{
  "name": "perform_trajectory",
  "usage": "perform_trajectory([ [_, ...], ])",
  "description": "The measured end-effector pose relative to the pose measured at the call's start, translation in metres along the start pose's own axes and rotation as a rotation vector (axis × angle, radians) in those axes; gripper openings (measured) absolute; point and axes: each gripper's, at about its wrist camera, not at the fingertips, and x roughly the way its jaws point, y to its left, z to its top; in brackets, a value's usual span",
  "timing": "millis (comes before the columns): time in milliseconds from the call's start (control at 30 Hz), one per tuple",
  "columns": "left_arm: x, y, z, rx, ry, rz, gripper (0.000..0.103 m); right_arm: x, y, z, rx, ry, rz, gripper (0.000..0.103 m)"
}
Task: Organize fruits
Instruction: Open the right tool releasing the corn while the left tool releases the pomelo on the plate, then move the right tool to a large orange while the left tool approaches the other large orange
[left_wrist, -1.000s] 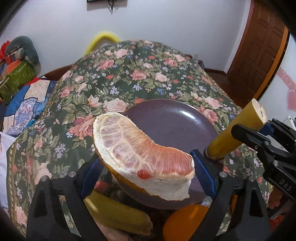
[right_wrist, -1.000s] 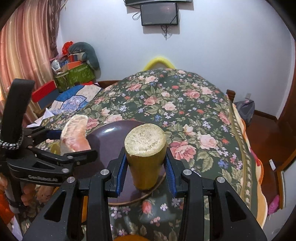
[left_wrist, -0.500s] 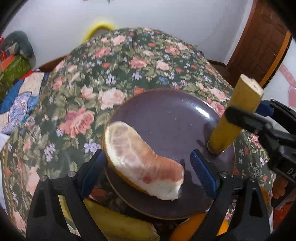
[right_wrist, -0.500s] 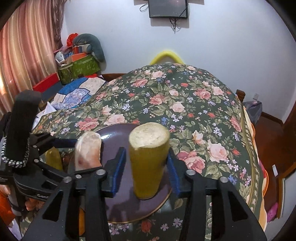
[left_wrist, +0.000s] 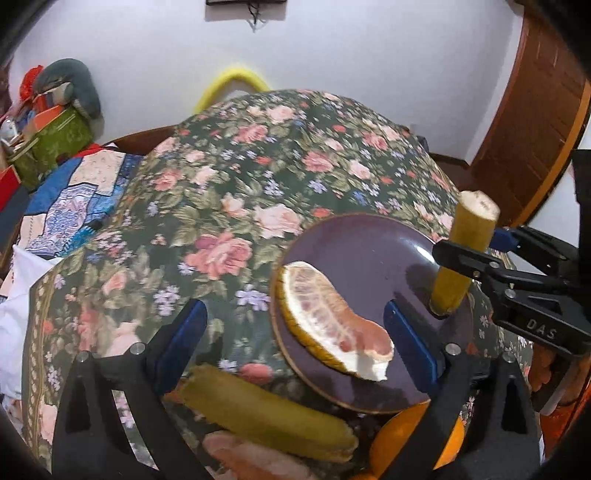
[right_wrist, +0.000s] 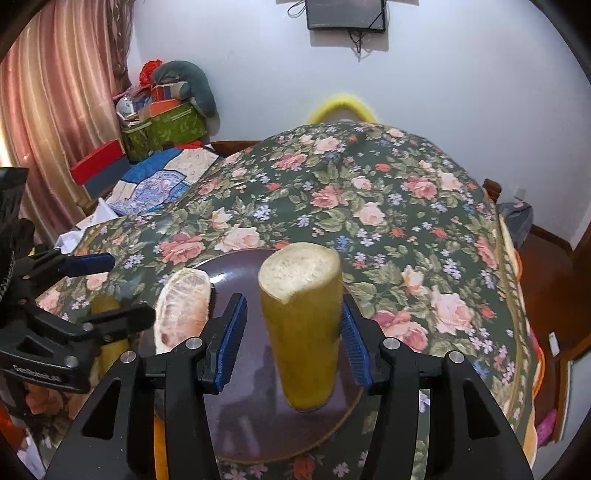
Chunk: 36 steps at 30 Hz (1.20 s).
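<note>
A dark purple plate (left_wrist: 362, 243) lies on the floral tablecloth; it also shows in the right wrist view (right_wrist: 243, 402). A peeled pomelo wedge (left_wrist: 328, 321) lies on the plate's left side, also seen in the right wrist view (right_wrist: 181, 310). My left gripper (left_wrist: 295, 332) is open, its jaws wide apart around the wedge's near end without touching it. A yellow-green cut fruit cylinder (right_wrist: 303, 332) stands upright on the plate's right part, also in the left wrist view (left_wrist: 461, 254). My right gripper (right_wrist: 291, 339) is open around it, the left pad clear of it.
A yellow-green peel strip (left_wrist: 266, 410), a pink pomelo piece (left_wrist: 255, 458) and an orange (left_wrist: 406, 439) lie near the plate's front edge. Boxes and cushions (right_wrist: 166, 118) are stacked at the back left. A wooden door (left_wrist: 532, 122) stands at the right.
My left gripper let go of the pomelo wedge onto the plate, opened wide and drew back. My right gripper set the cylinder down on the plate and opened around it.
</note>
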Motion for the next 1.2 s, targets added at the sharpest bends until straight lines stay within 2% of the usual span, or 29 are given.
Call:
perform_trajectory([
  [167,-0.010,0.003,-0.002,0.010,-0.024,0.013,0.097,0.004,0.002,0.001,0.001,0.021,0.040,0.048],
  [333,-0.017,0.000,-0.007,0.013,-0.032,0.011,0.097,-0.005,0.007,-0.005,-0.029,0.026,0.010,0.048],
  [667,-0.059,-0.010,-0.021,0.015,-0.068,-0.003,0.097,-0.059,0.014,-0.021,-0.025,-0.029,-0.034,0.048],
  [867,-0.096,-0.023,-0.039,0.042,-0.101,-0.002,0.098,-0.091,0.022,-0.040,0.015,-0.057,-0.038,0.049],
  [1200,-0.130,-0.042,-0.072,0.065,-0.113,-0.023,0.097,-0.129,0.026,-0.087,0.086,-0.079,-0.078,0.050],
])
